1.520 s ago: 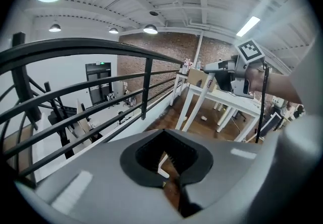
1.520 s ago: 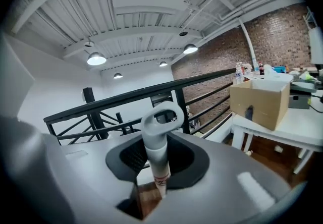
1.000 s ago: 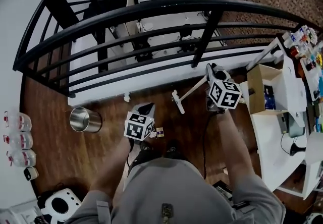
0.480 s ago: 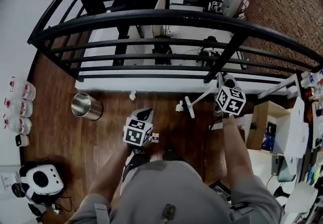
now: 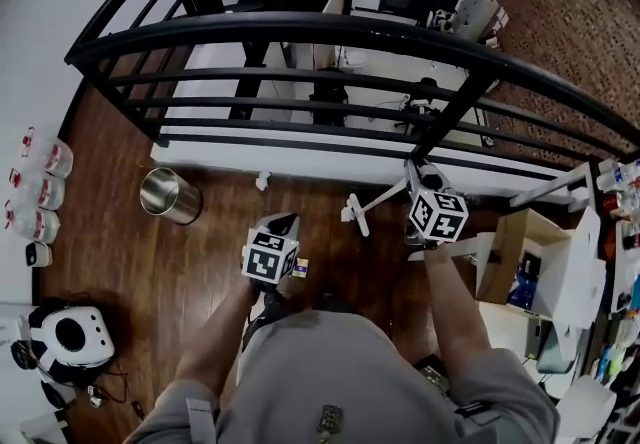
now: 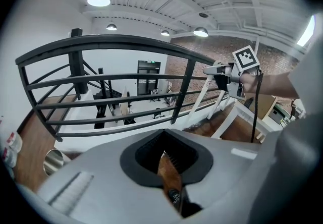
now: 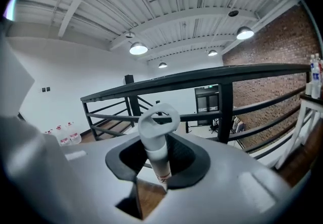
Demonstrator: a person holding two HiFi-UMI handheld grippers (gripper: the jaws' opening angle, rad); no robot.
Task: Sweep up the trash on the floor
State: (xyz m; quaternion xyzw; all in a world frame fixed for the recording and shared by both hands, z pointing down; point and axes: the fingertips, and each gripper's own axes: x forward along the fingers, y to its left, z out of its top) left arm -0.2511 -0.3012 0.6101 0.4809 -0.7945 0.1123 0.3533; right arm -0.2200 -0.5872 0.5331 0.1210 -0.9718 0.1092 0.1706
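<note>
My right gripper point(image 5: 419, 176) is shut on a white broom handle point(image 7: 157, 140), whose looped end sticks up between the jaws. Its jaws have just eased open a little, with the handle still between them. The broom's head point(image 5: 355, 214) rests on the wooden floor near the railing's base. My left gripper point(image 5: 284, 226) hangs lower left, jaws nearly together on a thin dark handle point(image 6: 174, 198); what hangs below it is hidden. A small scrap point(image 5: 300, 272) lies beside the left gripper. A white scrap point(image 5: 263, 180) lies by the white ledge.
A black railing point(image 5: 350, 32) curves across the front. A metal bin point(image 5: 170, 195) stands on the floor at left, water jugs point(image 5: 40, 202) along the left wall. A cardboard box point(image 5: 515, 267) and white furniture crowd the right side.
The right gripper has sunk a little with the broom, whose head shifted slightly left. The left gripper stayed in place and rolled a bit. The head camera has shifted.
</note>
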